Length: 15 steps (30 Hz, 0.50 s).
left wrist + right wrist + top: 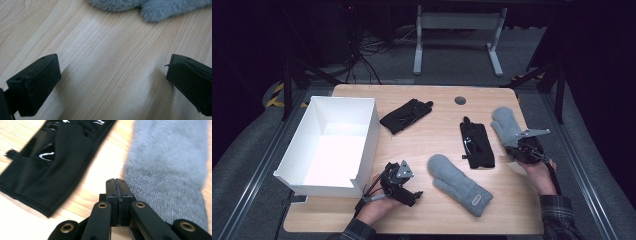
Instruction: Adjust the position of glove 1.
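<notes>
Two grey mittens and two black gloves lie on the wooden table point(432, 145). One grey mitten point(459, 184) point(150, 7) lies at the front middle, just beyond my left gripper point(414, 185) point(112, 80), which rests open over bare wood with nothing between its jaws. The other grey mitten point(506, 125) point(170, 165) lies at the right. My right gripper point(514, 147) point(116, 182) is shut at that mitten's cuff edge, with nothing seen between the jaws. A black glove point(477, 144) point(57, 157) lies just left of it. The second black glove point(406, 115) lies farther back.
An open white box point(362, 130) stands on the table's left part, right beside my left hand. A dark round grommet point(460, 100) sits near the back edge. Beyond the table are a desk frame point(457, 35) and cables on the floor.
</notes>
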Motion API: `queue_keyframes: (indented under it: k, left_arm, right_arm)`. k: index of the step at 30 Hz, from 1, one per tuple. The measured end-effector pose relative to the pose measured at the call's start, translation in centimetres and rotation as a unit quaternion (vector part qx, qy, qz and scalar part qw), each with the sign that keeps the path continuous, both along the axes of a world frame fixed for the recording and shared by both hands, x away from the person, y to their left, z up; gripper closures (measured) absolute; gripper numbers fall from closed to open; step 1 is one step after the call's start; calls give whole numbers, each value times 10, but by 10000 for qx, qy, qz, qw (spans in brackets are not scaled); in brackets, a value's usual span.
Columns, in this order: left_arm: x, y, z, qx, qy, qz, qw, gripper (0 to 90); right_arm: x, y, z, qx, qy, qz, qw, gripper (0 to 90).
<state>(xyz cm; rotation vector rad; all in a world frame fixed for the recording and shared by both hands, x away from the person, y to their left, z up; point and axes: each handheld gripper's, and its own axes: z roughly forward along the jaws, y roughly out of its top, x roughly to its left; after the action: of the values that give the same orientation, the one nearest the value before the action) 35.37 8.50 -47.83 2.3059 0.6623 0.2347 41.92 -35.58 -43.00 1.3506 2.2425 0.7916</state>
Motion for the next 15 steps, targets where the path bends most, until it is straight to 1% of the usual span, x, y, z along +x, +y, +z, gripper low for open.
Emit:
queue_keyframes:
  k: [3, 4, 5, 7, 9, 12, 15]
  left_arm:
    - [0, 0, 0, -1, -2, 6, 10000, 0]
    - [0, 0, 0, -1, -1, 11, 10000, 0]
    - [0, 0, 0, -4, -1, 20, 10000, 0]
    - [0, 0, 0, 3, -2, 39, 10000, 0]
    - [-1, 1, 0, -5, -4, 65, 10000, 0]
    - [-1, 1, 0, 1, 3, 62, 10000, 0]
    - [-1, 1, 0, 7, -2, 64, 10000, 1]
  right_arm:
    - [-1, -9, 1, -40, 11, -125, 9999, 900]
    - [-1, -11, 1, 15, -19, -111, 9999, 900]
    - [-2, -13, 3, 152, -59, -77, 9998, 900]
    - [-3, -14, 7, 229, -180, -21, 9996, 895]
    - [-2, -16, 13, 344, -325, 37, 9989, 825]
    - [4, -20, 18, 302, -434, -4, 9986, 703]
    - [12, -24, 20, 207, -526, -89, 9984, 622]
